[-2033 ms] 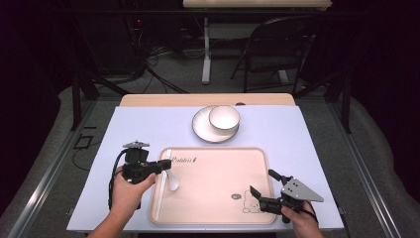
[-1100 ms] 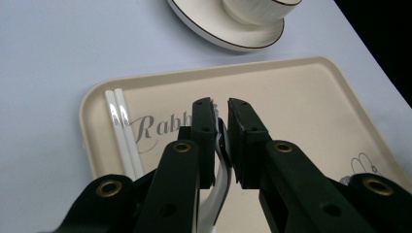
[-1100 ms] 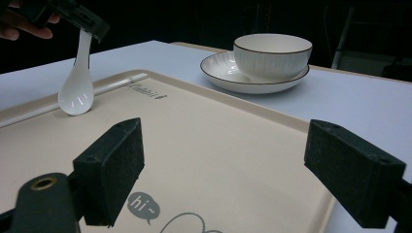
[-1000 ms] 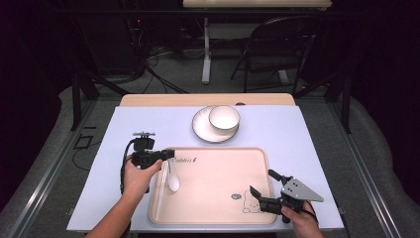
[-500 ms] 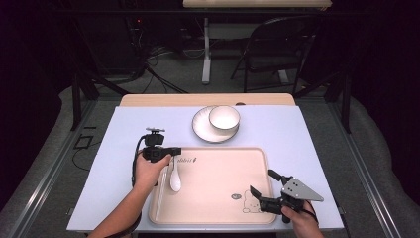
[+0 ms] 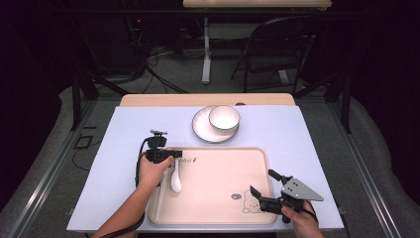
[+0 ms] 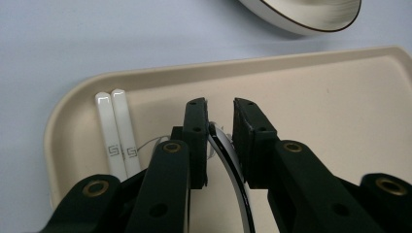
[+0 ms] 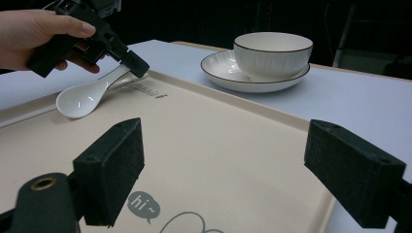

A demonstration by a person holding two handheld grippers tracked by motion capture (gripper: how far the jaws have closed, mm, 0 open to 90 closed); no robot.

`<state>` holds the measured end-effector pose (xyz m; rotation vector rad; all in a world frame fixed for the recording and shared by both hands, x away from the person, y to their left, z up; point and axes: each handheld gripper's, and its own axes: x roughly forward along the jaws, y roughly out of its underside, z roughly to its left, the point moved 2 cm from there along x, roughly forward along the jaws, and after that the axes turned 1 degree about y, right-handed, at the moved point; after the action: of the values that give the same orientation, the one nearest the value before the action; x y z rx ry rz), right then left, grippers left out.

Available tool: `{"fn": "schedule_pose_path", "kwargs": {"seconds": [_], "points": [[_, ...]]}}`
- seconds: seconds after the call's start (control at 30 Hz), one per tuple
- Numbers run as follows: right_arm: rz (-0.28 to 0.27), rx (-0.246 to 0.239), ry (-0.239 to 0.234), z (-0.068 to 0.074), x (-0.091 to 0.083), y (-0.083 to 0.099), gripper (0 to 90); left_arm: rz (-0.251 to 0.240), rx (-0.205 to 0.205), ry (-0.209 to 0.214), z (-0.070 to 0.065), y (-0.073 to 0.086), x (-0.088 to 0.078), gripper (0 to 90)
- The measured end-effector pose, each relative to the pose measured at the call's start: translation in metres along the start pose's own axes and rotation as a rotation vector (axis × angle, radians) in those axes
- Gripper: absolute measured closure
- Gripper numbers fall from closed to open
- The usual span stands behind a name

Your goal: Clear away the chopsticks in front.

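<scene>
The left gripper (image 6: 171,154) has just been easing its jaws apart, the handle of the glossy white ceramic spoon (image 6: 176,180) between them, its bowl resting on the smooth beige tray (image 6: 218,203) beside paired white chopsticks (image 7: 116,133). A slick curved handle could roll or skid if dragged on withdrawal. The right gripper (image 6: 262,191) hovers wide open and empty over the tray's near corner.

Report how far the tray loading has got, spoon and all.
Done: the white chopsticks lie at the left edge of the beige tray. In hand: the white spoon rests bowl-down on the tray, its handle between the jaws of the left gripper, which have just been opening. Left: the bowl on its plate stands beyond the tray. The right gripper waits open at the tray's near right corner.
</scene>
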<state>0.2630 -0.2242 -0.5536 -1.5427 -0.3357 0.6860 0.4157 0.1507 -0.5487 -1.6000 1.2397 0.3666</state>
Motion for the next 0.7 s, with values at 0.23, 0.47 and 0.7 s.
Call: {"fn": "schedule_pose_path", "kwargs": {"seconds": [0.23, 0.47, 0.7], "points": [[0.001, 0.0, -0.001, -0.0002, 0.0, 0.0001, 13.6, 0.003, 0.007, -0.003, 0.0033, 0.0042, 0.0024, 74.4], [0.001, -0.001, 0.0, -0.0001, 0.0, 0.0001, 13.6, 0.012, 0.023, -0.026, 0.0048, 0.0079, 0.0066, 72.3], [0.0, -0.002, -0.001, -0.0001, 0.0, 0.0, 13.6, 0.009, 0.053, -0.046, 0.0047, 0.0078, 0.0069, 67.8]]}}
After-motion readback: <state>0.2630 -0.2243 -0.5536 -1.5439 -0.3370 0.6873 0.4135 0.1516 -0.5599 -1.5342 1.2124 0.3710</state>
